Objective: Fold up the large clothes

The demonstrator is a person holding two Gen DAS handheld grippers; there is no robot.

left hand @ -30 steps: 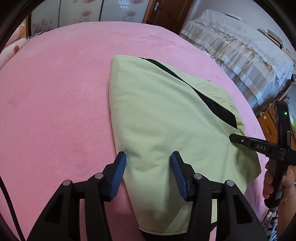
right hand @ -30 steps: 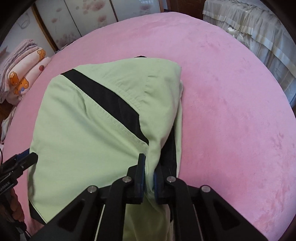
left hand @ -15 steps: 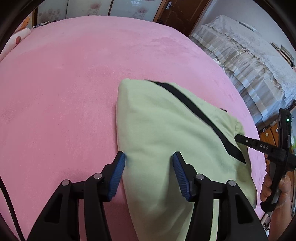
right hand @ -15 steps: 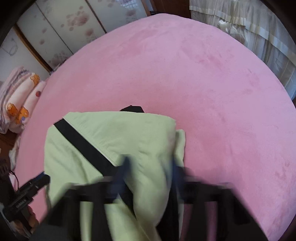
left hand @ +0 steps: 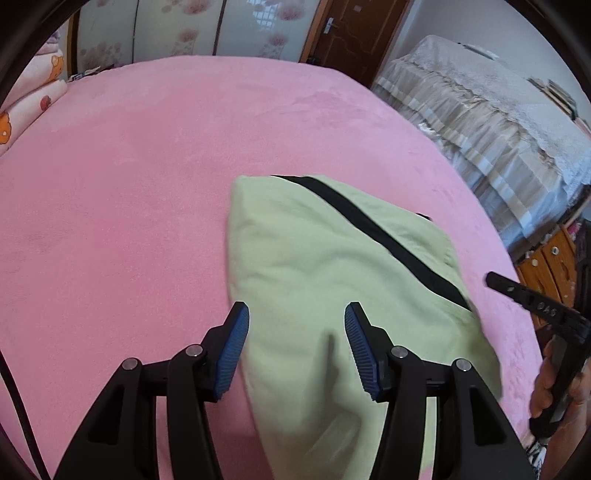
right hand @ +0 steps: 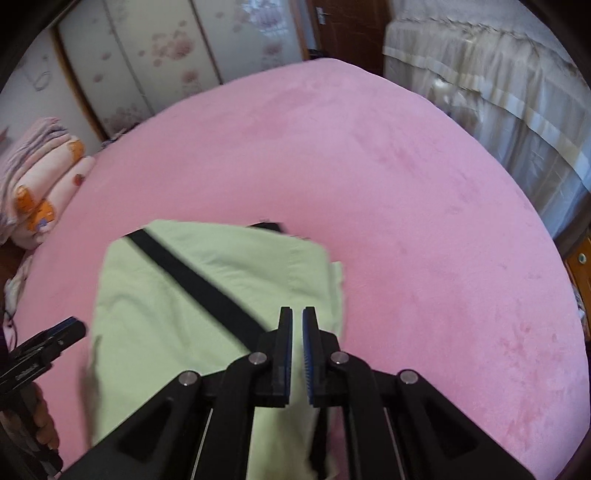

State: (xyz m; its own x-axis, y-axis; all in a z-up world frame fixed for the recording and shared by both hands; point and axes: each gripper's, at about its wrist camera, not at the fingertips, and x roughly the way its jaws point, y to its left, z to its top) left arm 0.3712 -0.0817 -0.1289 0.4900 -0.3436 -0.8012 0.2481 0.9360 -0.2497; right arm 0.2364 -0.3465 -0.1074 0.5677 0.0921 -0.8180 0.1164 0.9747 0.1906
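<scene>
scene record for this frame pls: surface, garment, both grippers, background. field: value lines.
surface: pink bedspread, plush
garment: light green garment with a black stripe, folded into a compact shape, lying on the bedspread
left gripper: open, jaws apart over the garment's near edge, nothing pinched
right gripper: shut, no cloth visible between its tips
background: floral sliding doors, folded bedding, lace-covered furniture

Place: a bedroom in a home
Under the tongs: a big pink bed (left hand: 147,184)
Far ahead: flowery wardrobe doors (right hand: 155,62), a brown door (left hand: 354,33)
Ahead, left: folded blankets (right hand: 40,192)
</scene>
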